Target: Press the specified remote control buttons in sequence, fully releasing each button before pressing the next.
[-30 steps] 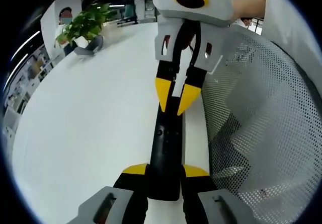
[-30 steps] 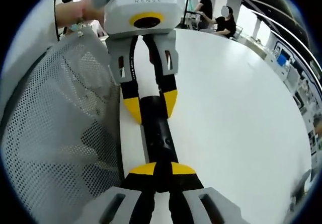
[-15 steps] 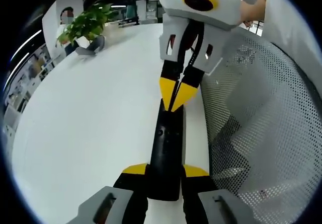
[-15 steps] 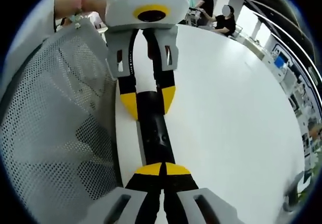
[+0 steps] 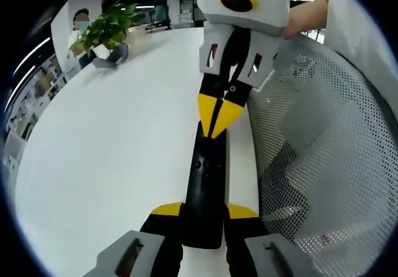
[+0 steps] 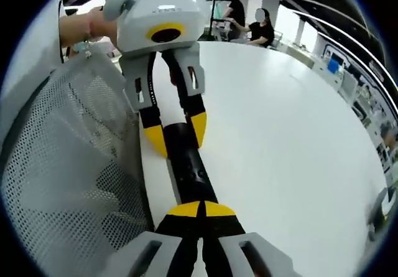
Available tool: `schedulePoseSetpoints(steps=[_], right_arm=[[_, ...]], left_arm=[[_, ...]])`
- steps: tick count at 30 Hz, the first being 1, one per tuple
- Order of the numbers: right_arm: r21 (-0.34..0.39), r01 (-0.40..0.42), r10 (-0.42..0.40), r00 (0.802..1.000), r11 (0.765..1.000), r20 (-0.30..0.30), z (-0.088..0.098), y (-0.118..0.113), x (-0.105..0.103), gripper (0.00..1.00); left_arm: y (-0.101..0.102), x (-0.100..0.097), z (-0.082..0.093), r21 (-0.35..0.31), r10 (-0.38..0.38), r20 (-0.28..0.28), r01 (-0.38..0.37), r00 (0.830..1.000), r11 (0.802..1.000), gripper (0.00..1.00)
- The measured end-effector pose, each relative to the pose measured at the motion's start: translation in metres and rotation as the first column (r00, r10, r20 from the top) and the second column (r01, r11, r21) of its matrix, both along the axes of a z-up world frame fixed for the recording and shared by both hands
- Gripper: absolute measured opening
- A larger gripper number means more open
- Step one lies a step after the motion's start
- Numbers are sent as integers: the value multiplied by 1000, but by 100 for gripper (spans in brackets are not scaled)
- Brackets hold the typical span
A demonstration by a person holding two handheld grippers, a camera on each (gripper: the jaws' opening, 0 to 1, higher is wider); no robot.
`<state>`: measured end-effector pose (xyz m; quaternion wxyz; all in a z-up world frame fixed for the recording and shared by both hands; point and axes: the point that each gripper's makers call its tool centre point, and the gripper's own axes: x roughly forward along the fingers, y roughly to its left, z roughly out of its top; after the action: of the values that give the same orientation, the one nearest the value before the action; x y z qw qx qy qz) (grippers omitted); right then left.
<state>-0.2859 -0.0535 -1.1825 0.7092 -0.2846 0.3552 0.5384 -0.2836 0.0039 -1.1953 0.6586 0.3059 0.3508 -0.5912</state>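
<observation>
A long black remote (image 5: 204, 171) lies lengthwise on the white table (image 5: 112, 140) near its edge. My left gripper (image 5: 204, 211) is shut on its near end, one yellow tip on each side. My right gripper (image 5: 214, 114) comes down from the top with its yellow tips together, on or just above the remote's far end. In the right gripper view, my right gripper (image 6: 201, 210) is shut over the remote (image 6: 189, 171), and my left gripper (image 6: 176, 137) clamps the other end. I cannot tell which button lies under the tips.
A white mesh chair back (image 5: 323, 152) (image 6: 68, 165) stands right beside the table edge and the remote. A potted plant (image 5: 106, 28) sits at the table's far side. People sit at the far end (image 6: 249, 25). Bare table (image 6: 280, 140) stretches away from the remote.
My right gripper's tips, slightly apart a second ago, have come together over the remote. My left gripper has kept its hold and the remote has stayed in place.
</observation>
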Motion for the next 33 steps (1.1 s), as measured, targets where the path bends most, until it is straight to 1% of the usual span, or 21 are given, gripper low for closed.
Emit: schedulePoseSetpoints(steps=[2,4,8,11,13,14,15,16,17,19,20,22,23,25,28,29,32,33], right_arm=[[-17,-27,27,1000,1000,13,0,1,0,0],[-16,-39,39,999,999,14,0,4,1,0],[-19,-55,55,998,998,3,0,7,2,0],[-24,-84,83,997,996,-3,-1,8,1,0],[-41,-112,112,994,993,2,-2,9,1,0],[-56,-136,137,990,989,13,-2,10,0,0],[-68,-145,147,989,987,22,-2,10,0,0],[-94,-153,157,987,984,35,-3,10,0,0],[-103,-152,157,987,983,43,-3,10,0,0],[-111,-114,120,991,987,51,-3,11,0,0],[-109,-107,114,992,988,57,-3,10,0,0],[-67,-46,50,998,997,48,-3,10,2,0],[-43,-30,31,999,999,40,-2,10,2,0],[29,3,-3,1000,1000,2,-1,10,3,0],[76,51,-48,998,996,-43,0,10,4,0],[64,34,-32,999,997,-32,0,8,4,0],[40,-16,16,1000,999,-16,0,14,2,0],[41,-17,18,1000,999,-20,0,16,2,0]], left_arm=[[0,0,0,-2,-1,1,1,1000,1000,24],[0,0,0,-7,-3,1,3,1000,1000,24],[0,0,0,-10,-3,1,3,1000,1000,24],[0,0,0,-8,-5,1,5,1000,1000,24],[0,0,0,-12,-13,4,13,1000,1000,24],[0,0,0,-18,-15,4,15,1000,1000,24],[1,0,0,-22,-17,3,17,1000,1000,24],[0,0,0,-26,-17,3,17,1000,1000,24],[0,0,0,-27,-17,4,17,1000,1000,24],[1,0,0,-36,-24,7,24,1000,999,24],[1,0,0,-47,-23,6,23,1000,999,24],[2,0,0,-57,-22,7,23,1000,998,24],[2,0,1,-66,-21,8,22,1000,998,24],[1,0,1,-74,-23,9,23,1000,997,24],[1,0,1,-78,-28,10,29,1000,997,24],[1,0,1,-82,-29,11,30,1000,996,24],[1,-1,1,-91,-31,13,32,999,995,24],[1,0,1,-92,-32,13,33,999,995,24]])
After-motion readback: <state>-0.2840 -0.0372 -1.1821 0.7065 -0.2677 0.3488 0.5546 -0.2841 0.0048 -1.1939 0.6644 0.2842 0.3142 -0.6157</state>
